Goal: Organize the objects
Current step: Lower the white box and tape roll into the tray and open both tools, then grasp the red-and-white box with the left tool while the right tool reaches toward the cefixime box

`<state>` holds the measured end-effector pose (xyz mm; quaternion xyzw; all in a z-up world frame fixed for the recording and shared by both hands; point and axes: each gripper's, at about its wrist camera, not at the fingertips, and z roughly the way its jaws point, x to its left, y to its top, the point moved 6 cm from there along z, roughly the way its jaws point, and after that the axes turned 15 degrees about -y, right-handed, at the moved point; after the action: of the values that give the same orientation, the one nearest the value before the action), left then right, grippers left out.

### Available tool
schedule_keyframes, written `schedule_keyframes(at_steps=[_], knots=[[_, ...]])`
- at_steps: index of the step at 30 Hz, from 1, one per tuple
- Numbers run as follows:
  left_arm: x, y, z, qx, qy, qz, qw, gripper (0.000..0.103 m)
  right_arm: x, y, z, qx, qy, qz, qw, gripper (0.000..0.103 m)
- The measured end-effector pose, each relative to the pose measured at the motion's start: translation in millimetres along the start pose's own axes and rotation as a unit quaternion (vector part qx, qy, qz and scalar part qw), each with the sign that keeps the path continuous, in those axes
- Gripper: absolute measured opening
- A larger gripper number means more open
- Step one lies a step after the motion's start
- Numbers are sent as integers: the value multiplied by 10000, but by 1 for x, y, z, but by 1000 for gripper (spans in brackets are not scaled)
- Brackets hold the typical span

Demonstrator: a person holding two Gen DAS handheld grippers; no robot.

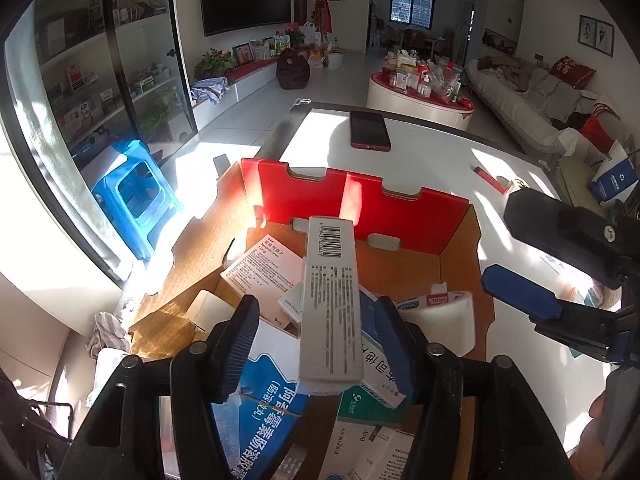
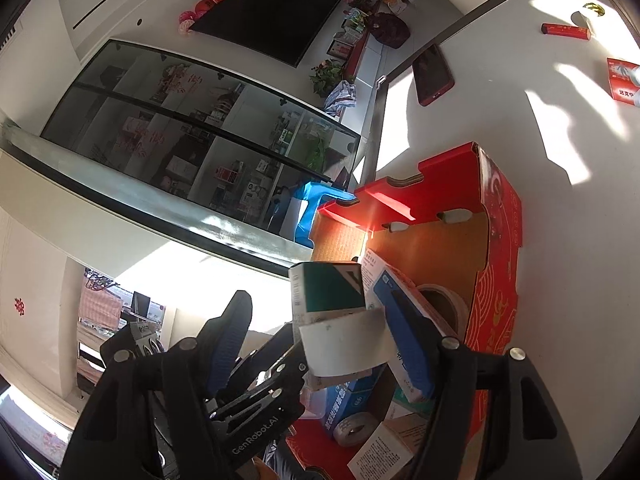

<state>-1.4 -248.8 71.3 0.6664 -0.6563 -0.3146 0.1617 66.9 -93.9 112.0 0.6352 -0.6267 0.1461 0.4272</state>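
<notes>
Medicine boxes [image 1: 264,276] already crowd the red carton [image 1: 360,204]. Left hand-held gripper [image 1: 320,340] hangs over it, jaws parted around a long grey box [image 1: 330,304], pads clear. Right hand-held gripper [image 2: 320,344] open, empty. Red-white box [image 2: 622,80] waits on the tabletop [image 2: 560,240].

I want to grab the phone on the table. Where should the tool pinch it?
Pinch the phone across its two long edges, coming straight down from above. It lies flat on the white table, so only its thin sides offer a hold, and nothing crowds it.
</notes>
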Motion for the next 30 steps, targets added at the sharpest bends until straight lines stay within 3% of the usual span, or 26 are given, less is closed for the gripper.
schedule_keyframes(at_steps=[3,5,6,8,11,13,14,18,24,27,28,30], knots=[[1,1,-8,-150,30,-113,9998,68,-1,0,-29,-374,-211,-261,9987,82],[-3,2,-17,-264,19,-123,9996,71,-19,-3,-60,-763,-745,-382,9936,84],[-5,3,-21,-318,-23,-108,9994,74,-36,-5,-79,-1048,-1242,-364,9860,87],[-13,2,-27,-412,-92,-13,9991,76,-86,-10,-119,-1532,-2364,6,9595,90],[-31,1,-33,-488,-170,194,9985,76,-170,-17,-174,-1960,-3196,1217,9190,91],[-45,-2,-34,-445,-348,294,9980,77,-224,-19,-193,-1933,-3475,2164,8916,91],[-52,-2,-34,-407,-435,337,9977,77,-241,-18,-195,-1892,-3476,2463,8847,91],[-70,-6,-39,-330,-557,528,9965,77,-273,-1,-176,-1719,-3588,2815,8732,91],[-86,-10,-47,-237,-456,950,9942,77,-266,35,-120,-1156,-4354,2104,8676,97],[-94,-6,-49,-231,-464,1101,9926,77,-259,43,-90,-672,-5008,1342,8525,103],[-98,-5,-49,-224,-485,1139,9921,77,-258,43,-84,-618,-5150,1090,8480,103],[-108,0,-49,-207,-575,1206,9908,77,-254,38,-83,-722,-5152,732,8509,98]])
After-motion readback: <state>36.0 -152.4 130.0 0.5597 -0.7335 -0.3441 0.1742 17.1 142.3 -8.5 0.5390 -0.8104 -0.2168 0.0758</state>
